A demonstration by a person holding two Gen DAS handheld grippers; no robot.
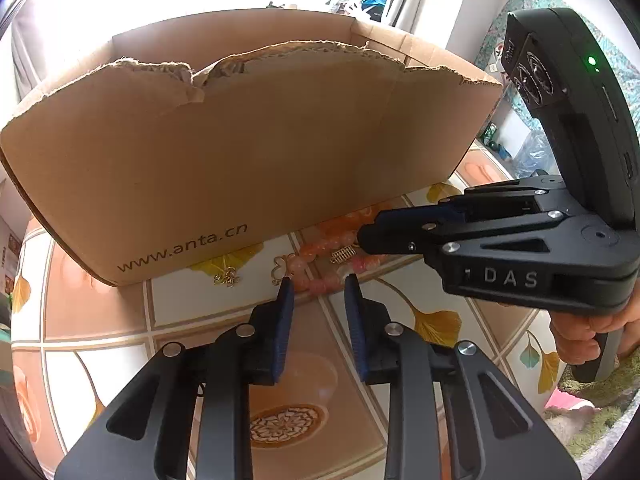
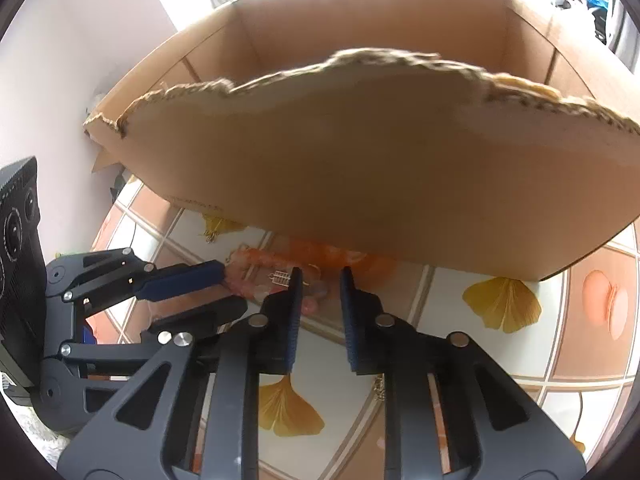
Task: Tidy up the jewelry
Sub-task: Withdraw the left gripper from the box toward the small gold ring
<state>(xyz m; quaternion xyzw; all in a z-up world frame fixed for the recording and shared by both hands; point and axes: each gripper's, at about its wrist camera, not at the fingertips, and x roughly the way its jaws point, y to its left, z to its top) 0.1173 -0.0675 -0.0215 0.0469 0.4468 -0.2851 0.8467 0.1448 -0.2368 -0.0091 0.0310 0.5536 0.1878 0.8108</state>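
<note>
An orange-pink bead bracelet (image 1: pixel 332 246) lies on the patterned table at the foot of an open cardboard box (image 1: pixel 248 140). A gold comb-shaped charm (image 1: pixel 343 255), a gold flower charm (image 1: pixel 282 268) and a small tangle of gold rings (image 1: pixel 226 279) lie beside it. My left gripper (image 1: pixel 318 282) is open, its tips just short of the beads. My right gripper (image 2: pixel 320 276) is open over the beads (image 2: pixel 276 264) too; it also shows in the left wrist view (image 1: pixel 362 238), coming in from the right. The box (image 2: pixel 360 168) has a torn near wall.
The table (image 1: pixel 288 380) has a tile pattern with yellow leaves. A thin gold chain (image 2: pixel 378 388) lies under my right gripper. A green fuzzy cloth (image 1: pixel 592 412) and a plastic bag (image 1: pixel 532 152) lie at the right.
</note>
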